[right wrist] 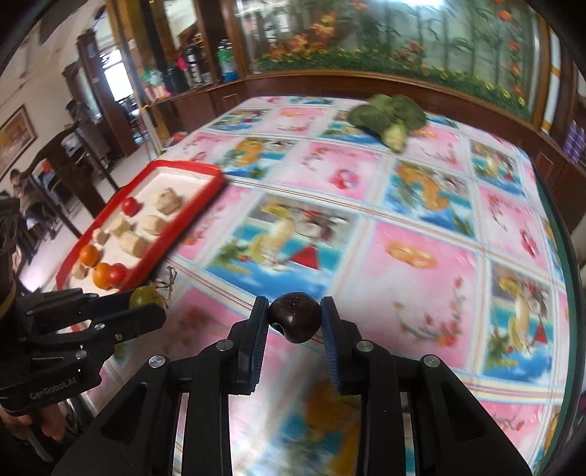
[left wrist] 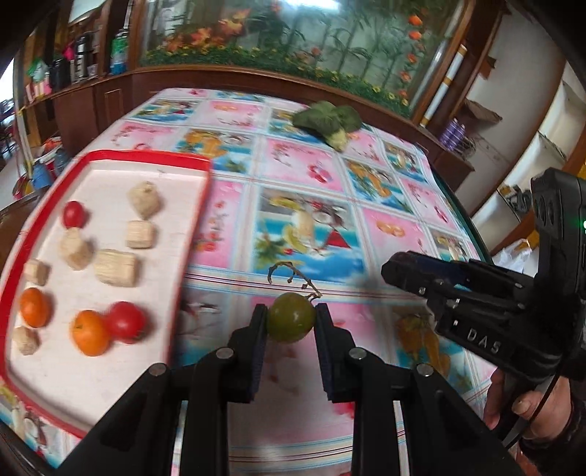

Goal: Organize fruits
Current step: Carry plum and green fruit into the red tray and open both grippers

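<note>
My left gripper (left wrist: pixel 291 322) holds a green tomato (left wrist: pixel 291 321) with a dry stem between its pads, above the table's near edge. My right gripper (right wrist: pixel 295 322) is closed on a dark plum (right wrist: pixel 296 315), also lifted. The red tray (left wrist: pixel 110 155) with tomatoes, oranges and pale blocks lies at the table's left edge.

A home dining room is shown: a table (right wrist: pixel 421 227) is covered with a fruit-print cloth, dark wood cabinets (left wrist: pixel 95 106) are lined with flasks (right wrist: pixel 190 69), and a bamboo mural (left wrist: pixel 311 33) is mounted behind.
</note>
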The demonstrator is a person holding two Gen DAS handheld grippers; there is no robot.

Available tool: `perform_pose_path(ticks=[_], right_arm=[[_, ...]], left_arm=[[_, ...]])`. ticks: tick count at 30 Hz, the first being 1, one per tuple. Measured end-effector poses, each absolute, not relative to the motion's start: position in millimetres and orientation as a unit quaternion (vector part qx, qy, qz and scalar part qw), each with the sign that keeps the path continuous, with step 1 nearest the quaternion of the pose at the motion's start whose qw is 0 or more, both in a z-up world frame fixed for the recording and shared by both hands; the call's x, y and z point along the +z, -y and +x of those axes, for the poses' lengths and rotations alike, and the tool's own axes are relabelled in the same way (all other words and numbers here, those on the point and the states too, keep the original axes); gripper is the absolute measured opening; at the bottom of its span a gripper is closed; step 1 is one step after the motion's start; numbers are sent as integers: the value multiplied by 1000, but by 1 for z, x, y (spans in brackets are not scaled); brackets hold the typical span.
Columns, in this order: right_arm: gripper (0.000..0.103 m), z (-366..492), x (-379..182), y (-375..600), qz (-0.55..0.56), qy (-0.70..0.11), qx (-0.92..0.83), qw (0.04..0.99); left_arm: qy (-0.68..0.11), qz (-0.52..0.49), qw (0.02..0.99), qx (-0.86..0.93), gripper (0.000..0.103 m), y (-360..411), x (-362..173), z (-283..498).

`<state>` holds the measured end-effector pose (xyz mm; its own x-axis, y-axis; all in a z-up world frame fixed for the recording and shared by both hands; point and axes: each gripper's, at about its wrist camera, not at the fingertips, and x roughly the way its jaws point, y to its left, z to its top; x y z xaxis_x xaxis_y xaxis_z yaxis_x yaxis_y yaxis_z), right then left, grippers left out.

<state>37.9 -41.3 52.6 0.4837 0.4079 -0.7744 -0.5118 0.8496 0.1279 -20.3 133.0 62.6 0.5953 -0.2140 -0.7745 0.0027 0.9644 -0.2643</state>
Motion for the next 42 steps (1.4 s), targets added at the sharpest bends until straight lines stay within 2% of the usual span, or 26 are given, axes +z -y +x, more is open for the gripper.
perform_pose_path(ticks=[18,42], right_arm=[[28,32,78,-94,-97,-404,374,829],[28,15,30,-209,-153,-441,458,757]], left_arm=[[-422,-149,892,67,28,-265,70,-60],[-453,-194,865,91,28,-285,23,-75]])
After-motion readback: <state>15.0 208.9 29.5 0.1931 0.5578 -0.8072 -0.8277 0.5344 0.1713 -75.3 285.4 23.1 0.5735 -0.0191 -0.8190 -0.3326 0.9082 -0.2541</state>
